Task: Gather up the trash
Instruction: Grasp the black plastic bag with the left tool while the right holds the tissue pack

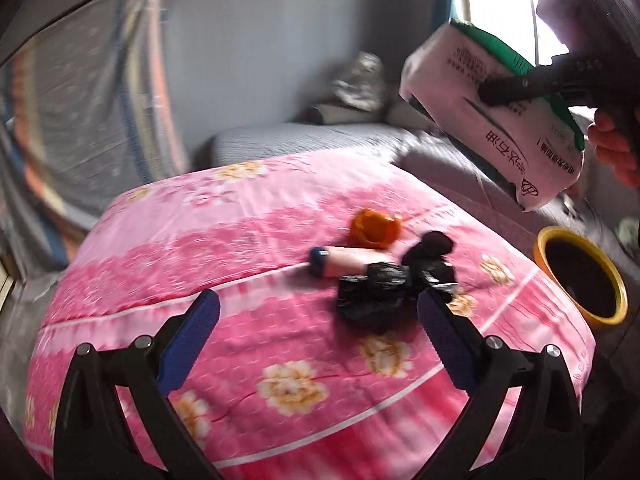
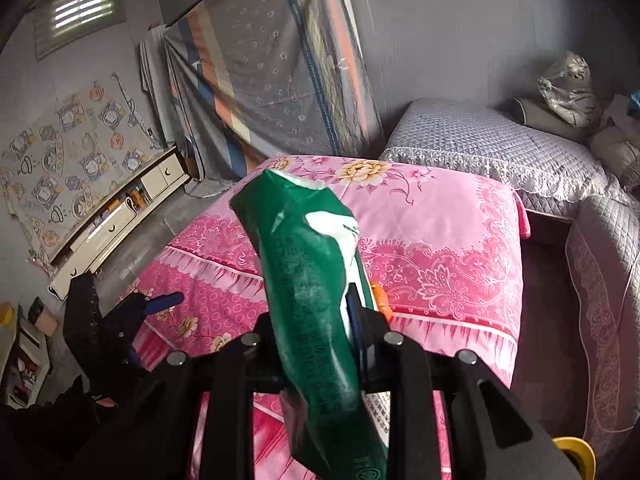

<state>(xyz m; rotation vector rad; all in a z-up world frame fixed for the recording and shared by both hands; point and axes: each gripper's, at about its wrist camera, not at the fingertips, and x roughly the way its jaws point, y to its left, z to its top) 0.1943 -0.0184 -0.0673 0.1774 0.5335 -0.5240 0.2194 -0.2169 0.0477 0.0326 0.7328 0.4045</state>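
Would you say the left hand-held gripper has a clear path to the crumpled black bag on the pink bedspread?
Probably yes. The left hand-held gripper is open and empty, and the black bag lies uncovered just ahead of its fingertips; the right hand-held gripper holds the green-and-white packet well above.

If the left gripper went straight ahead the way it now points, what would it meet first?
Probably the crumpled black plastic bag on the pink floral cover. The open left gripper points down at it, with nothing in between, though depth is hard to judge in this fisheye view.
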